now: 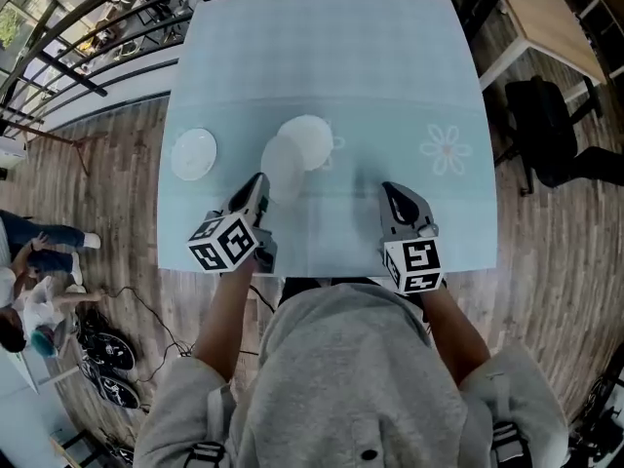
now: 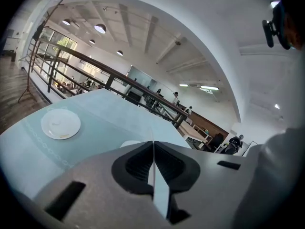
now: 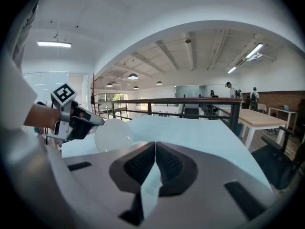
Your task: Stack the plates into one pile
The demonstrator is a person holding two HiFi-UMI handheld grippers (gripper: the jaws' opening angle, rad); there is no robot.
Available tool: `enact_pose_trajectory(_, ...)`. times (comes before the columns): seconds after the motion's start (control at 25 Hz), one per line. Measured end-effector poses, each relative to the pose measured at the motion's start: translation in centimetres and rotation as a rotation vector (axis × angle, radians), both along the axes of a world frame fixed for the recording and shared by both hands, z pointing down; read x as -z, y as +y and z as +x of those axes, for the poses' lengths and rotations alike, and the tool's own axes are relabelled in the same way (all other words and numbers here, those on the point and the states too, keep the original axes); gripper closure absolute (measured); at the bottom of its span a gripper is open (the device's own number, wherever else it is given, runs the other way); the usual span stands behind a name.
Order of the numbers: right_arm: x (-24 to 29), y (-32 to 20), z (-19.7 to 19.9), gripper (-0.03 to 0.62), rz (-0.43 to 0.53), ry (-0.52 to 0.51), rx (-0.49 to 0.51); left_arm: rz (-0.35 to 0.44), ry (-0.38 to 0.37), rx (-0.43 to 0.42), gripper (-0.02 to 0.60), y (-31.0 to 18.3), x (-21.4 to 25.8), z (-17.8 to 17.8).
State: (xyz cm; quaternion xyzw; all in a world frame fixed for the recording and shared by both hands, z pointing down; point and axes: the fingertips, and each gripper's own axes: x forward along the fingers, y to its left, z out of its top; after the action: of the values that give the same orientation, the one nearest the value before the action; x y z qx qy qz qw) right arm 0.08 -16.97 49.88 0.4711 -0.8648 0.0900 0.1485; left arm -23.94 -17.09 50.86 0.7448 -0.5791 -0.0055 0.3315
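Three white plates show. One plate [image 1: 193,154] [image 2: 60,124] lies at the table's left. A second plate [image 1: 314,139] lies near the middle, and only its near edge [image 2: 129,143] shows over the jaws in the left gripper view. My left gripper [image 1: 261,181] [image 2: 153,144] is shut on the rim of the third plate [image 1: 281,169] [image 3: 113,135]. That plate is held tilted above the table, overlapping the middle plate in the head view. My right gripper [image 1: 390,195] [image 3: 155,149] is shut and empty near the table's front edge, to the right of the plates.
A pale blue cloth with a flower print [image 1: 445,149] covers the table [image 1: 390,86]. A black railing [image 1: 78,37] runs along the far left. A wooden table [image 1: 551,13] and a dark chair [image 1: 546,125] stand to the right. People [image 1: 29,271] are on the floor at the left.
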Motion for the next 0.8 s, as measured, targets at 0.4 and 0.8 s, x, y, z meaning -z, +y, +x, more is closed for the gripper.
enact_pose_trajectory(0.4,1.1,-1.0,7.8,0.568,0.023,0.036,-0.163,0.027,0.063,-0.066,0.554,-5.6,-0.9,4.4)
enact_pose_trajectory(0.8,0.6,0.1,11.3,0.568,0.018,0.066,-0.245,0.003,0.125,-0.051,0.554,-8.4,-2.9,5.6)
